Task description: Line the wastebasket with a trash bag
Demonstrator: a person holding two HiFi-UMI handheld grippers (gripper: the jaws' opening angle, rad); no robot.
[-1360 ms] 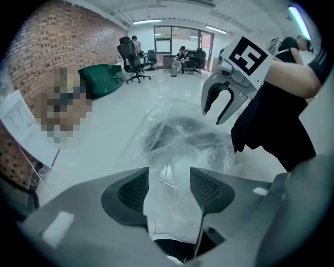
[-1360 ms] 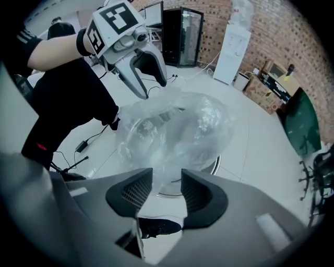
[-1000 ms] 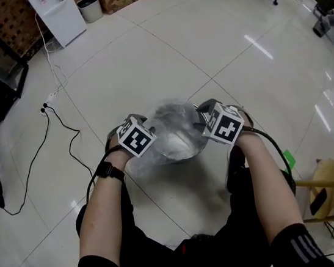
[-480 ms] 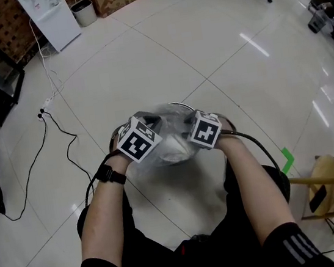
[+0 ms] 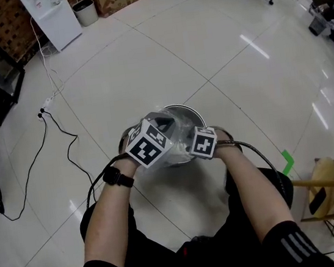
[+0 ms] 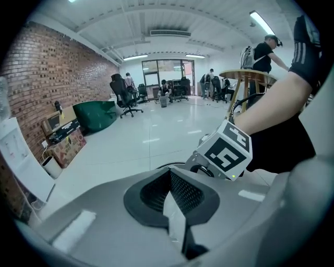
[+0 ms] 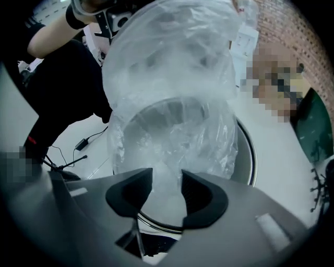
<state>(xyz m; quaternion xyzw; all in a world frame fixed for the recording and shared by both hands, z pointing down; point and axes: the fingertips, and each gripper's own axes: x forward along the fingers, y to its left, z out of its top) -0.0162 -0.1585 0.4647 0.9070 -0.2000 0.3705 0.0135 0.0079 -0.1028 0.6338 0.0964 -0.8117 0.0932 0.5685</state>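
My left gripper [image 6: 170, 181] is clamped on a sliver of trash bag [image 7: 167, 99]. My right gripper [image 7: 166, 192] is half-open with film loose between its jaws. The bag sits over the wastebasket [image 7: 249, 156]. Risk: if I pull, the thin pinch slips or tears and the ungripped side sags inside.

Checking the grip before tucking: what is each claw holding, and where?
Left claw pinches upper film of the trash bag; right claw straddles its bunched film, grip unclear.
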